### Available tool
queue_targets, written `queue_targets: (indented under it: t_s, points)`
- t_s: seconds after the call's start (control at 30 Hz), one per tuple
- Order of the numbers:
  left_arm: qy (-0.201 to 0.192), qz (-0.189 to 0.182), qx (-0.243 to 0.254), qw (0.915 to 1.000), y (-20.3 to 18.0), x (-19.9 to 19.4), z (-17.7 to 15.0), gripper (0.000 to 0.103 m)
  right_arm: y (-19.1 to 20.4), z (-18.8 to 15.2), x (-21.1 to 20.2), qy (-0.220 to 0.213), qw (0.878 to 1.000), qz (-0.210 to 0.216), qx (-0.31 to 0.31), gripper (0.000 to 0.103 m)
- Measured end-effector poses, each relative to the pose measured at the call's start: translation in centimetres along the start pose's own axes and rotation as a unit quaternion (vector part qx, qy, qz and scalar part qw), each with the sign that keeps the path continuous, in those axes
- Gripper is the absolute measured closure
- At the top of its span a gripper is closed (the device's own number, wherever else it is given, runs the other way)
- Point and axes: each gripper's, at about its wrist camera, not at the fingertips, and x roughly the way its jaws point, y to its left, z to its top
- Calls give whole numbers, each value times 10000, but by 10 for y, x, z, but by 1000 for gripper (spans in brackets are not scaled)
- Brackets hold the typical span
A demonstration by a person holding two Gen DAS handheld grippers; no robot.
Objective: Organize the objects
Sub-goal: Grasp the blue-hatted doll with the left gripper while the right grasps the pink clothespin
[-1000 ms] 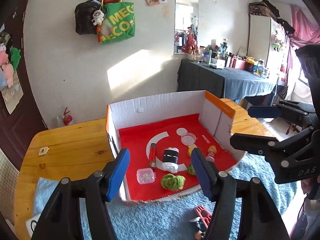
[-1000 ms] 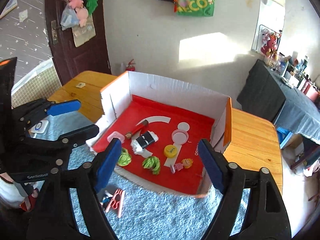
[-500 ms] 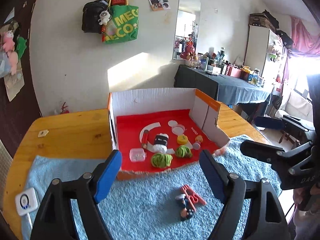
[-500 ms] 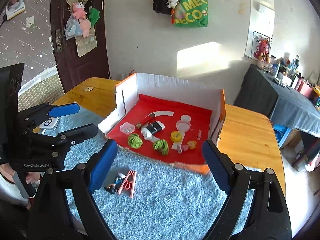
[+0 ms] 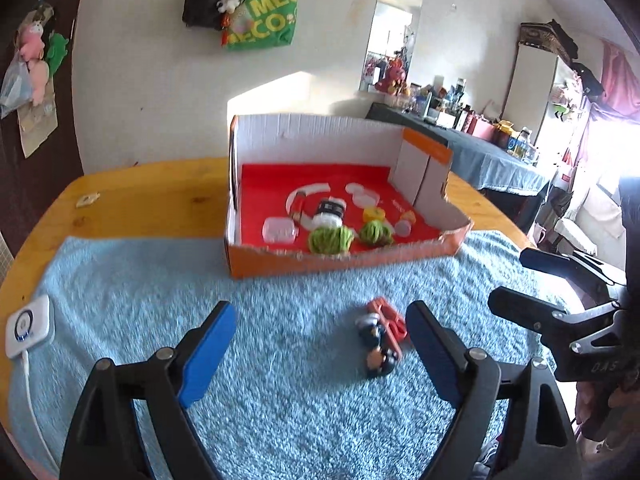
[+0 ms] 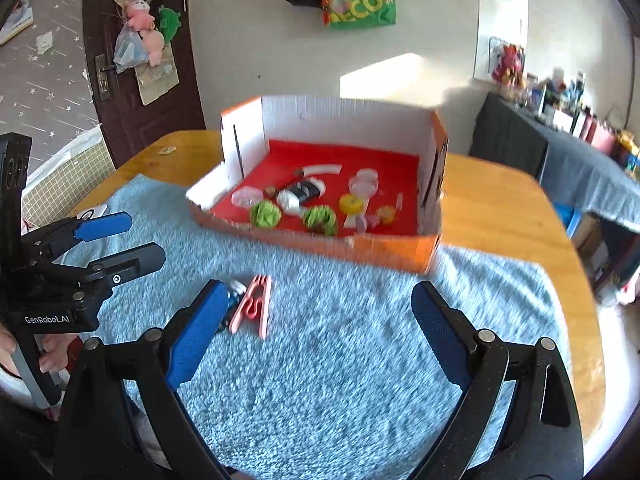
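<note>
**Both grippers held wide over the towel, box of odds and ends ahead**

From the left wrist view, the left gripper [image 5: 318, 344] has its blue-padded fingers [image 5: 208, 348] spread wide with nothing between them, and the right gripper [image 5: 536, 280] shows at the right edge. That view alone shows a white device [image 5: 27, 326] with a cable at the towel's left edge, and a small toy figure [image 5: 378, 346] lying in full against the pink clip [image 5: 388, 318]. From the right wrist view, the right gripper [image 6: 320, 332] is also wide and empty, the left gripper [image 6: 120, 240] sits off to the left, and the clip [image 6: 254, 306] lies in plain sight while the figure is mostly hidden behind the left finger.

The clip and figure lie on the blue towel [image 5: 120, 292], just in front of the box and outside it. The towel covers the near part of the wooden worktop [image 5: 152, 200].

The box [image 5: 344, 258] is open-topped, orange outside, white-walled, red-floored. Inside, near the front wall, are two green yarn balls [image 5: 330, 239] [image 5: 376, 233]. Behind them lie a clear plastic case [image 5: 279, 230], a black-and-white roll [image 5: 329, 212], a yellow cap [image 5: 373, 213], a clear round lid [image 6: 363, 188] and a few small bits at the right too blurred to name.
</note>
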Motion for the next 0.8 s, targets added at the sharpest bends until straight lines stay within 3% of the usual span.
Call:
queue_targets:
  t_s: [0.2,0.57,0.8]
  points:
    - [285,-36,-102,9995,2,15,-16,14,1,-18,11,146,9999,-93,0,9]
    - [431,-65,-116,9990,8,24,-21,14,7,-29,55,718,9974,-15,-114,9]
    - [641,-234,21,9977,5,31,-26,14,1,-27,70,860,9954,-362,-212,9]
